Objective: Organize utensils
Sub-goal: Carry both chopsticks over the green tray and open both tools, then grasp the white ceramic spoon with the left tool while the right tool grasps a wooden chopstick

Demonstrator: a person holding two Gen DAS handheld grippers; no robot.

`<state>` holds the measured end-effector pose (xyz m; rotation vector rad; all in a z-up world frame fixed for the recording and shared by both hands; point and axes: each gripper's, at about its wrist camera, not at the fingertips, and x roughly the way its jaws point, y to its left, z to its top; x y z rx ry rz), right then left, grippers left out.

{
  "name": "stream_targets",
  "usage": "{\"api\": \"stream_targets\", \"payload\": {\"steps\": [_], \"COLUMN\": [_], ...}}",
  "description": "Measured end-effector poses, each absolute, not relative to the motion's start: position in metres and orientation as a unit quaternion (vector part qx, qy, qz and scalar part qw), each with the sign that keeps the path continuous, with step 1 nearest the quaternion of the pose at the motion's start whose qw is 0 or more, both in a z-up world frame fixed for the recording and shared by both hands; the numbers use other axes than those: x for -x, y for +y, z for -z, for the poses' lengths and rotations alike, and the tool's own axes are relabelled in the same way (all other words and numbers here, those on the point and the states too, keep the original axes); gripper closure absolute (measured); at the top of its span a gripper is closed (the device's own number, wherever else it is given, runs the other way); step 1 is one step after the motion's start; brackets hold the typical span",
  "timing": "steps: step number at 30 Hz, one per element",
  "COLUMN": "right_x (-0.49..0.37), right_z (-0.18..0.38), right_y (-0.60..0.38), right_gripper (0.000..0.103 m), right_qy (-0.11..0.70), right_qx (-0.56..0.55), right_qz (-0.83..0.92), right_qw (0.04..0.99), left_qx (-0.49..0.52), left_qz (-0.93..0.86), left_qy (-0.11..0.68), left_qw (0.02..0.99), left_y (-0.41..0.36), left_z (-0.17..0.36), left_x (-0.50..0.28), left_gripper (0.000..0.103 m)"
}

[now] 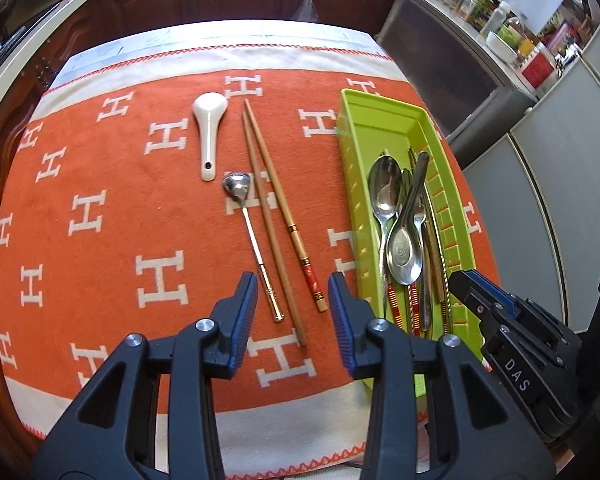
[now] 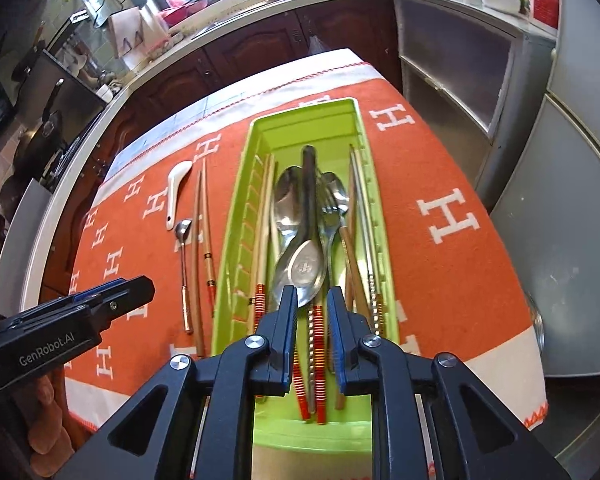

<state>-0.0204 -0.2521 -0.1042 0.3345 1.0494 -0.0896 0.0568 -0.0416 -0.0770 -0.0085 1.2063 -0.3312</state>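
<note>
The left tool (image 1: 292, 290) hangs open and empty above the handle ends of the chopsticks (image 1: 274, 216) and small metal spoon (image 1: 250, 236), which lie lengthwise on the orange cloth (image 1: 112, 200), tips pointing away. The right tool (image 2: 312, 300) stands slightly open, gripping nothing, over the green tray (image 2: 236, 240), where the utensils (image 2: 308, 232) lie along its length.

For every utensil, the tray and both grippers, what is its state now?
White ceramic spoon: lying on the cloth, outside the tray.
Small metal spoon: on the cloth.
Chopsticks: on the cloth.
Green tray: holds spoons, a fork, chopsticks.
Left gripper: open, empty.
Right gripper: open, above the tray.
</note>
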Motion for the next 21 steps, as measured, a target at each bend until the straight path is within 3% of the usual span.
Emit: {"api": "stream_targets", "payload": {"steps": [21], "right_x": [-0.002], "right_z": [0.056], "right_y": [-0.186], "right_gripper": [0.071], "right_qy": [0.469], "right_qx": [-0.080], "right_qz": [0.008], "right_qw": [0.879], "left_qx": [0.067], "left_qz": [0.104], "left_qy": [0.551], "left_qw": [0.825], "left_y": [0.023], "left_z": [0.072], "left_x": [-0.064], "left_gripper": [0.070]}}
